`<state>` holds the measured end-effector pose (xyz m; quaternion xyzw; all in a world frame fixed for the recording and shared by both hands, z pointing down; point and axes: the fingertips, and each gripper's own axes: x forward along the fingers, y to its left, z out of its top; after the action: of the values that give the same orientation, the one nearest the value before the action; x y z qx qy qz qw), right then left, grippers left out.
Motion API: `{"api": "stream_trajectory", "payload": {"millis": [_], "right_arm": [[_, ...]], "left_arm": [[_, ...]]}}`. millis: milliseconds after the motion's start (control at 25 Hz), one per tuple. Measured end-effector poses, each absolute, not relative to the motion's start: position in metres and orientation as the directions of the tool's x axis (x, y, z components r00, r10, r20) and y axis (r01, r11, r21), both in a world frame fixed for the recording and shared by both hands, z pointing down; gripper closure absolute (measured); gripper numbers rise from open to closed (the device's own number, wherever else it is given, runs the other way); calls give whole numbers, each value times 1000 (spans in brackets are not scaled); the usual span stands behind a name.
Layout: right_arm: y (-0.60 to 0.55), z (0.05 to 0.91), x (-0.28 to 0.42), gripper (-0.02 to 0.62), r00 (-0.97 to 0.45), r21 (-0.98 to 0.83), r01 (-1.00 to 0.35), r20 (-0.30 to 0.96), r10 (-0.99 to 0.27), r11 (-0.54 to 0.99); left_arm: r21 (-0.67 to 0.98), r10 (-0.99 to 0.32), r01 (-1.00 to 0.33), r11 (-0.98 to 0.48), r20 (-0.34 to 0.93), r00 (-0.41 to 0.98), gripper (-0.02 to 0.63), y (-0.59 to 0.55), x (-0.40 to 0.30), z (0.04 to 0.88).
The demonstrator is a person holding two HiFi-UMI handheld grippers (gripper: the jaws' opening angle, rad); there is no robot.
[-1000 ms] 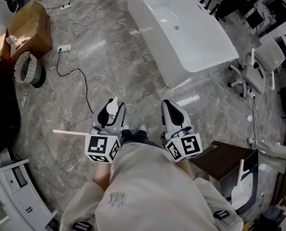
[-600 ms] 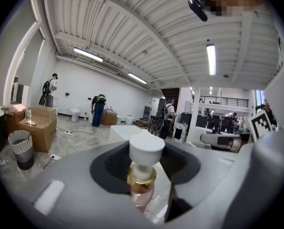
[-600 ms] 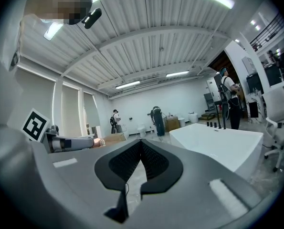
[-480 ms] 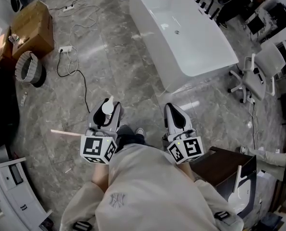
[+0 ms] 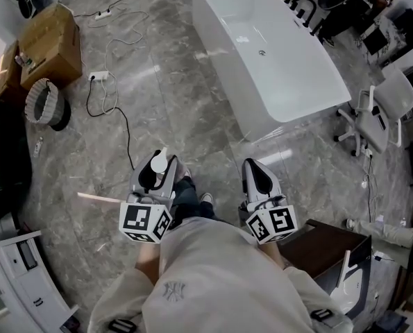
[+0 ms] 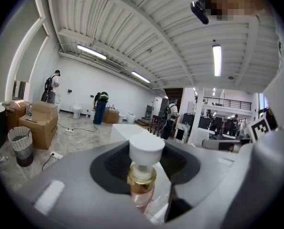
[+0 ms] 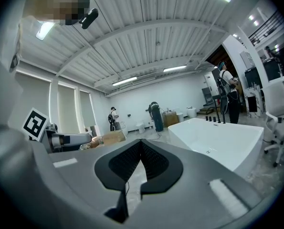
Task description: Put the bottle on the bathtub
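Note:
My left gripper [image 5: 157,166] is shut on a small bottle [image 5: 159,161] with a white cap, a gold collar and a pale pink body. In the left gripper view the bottle [image 6: 142,175] stands upright between the jaws, neck and cap above them. My right gripper [image 5: 256,171] is shut with nothing in it; its ribbed pads [image 7: 132,162] meet. The white bathtub [image 5: 248,26] lies on the floor ahead and to the right, well beyond both grippers. It shows as bathtub [image 7: 218,140] in the right gripper view and as a white block [image 6: 125,130] behind the bottle.
A black faucet [image 5: 303,5] stands at the tub's far rim. A cardboard box [image 5: 50,37], a wastebasket [image 5: 43,101] and a power cable [image 5: 105,89] lie at left. A white office chair [image 5: 383,109] and a dark cabinet [image 5: 327,238] are at right. A wooden stick [image 5: 102,198] lies near my feet.
The person has taken a step, and the floor and tub have shifted slightly in the head view. Both grippers keep their pose, and the left one still holds the bottle.

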<state>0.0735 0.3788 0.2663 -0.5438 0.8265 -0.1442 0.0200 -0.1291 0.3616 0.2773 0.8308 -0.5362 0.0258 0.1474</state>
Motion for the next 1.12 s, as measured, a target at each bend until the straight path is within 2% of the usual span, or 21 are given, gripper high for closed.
{"api": "stream_trajectory", "payload": {"millis": [520,880,1120], "right_arm": [[284,260,31,597,-321,-267,-922,120,-939,281],[270,273,21,597,-252,-295,-934,151,-956,199],[262,270,22,597,-257,-292,-934,146,-955,206]], "left_arm": [[195,-842,-859,-473,188,506,391,259,-174,267],[190,-837,-852,-488,174,519,391,226,-202,263],[208,-834,-853,-478,196,516,391,218,-202,269]]}}
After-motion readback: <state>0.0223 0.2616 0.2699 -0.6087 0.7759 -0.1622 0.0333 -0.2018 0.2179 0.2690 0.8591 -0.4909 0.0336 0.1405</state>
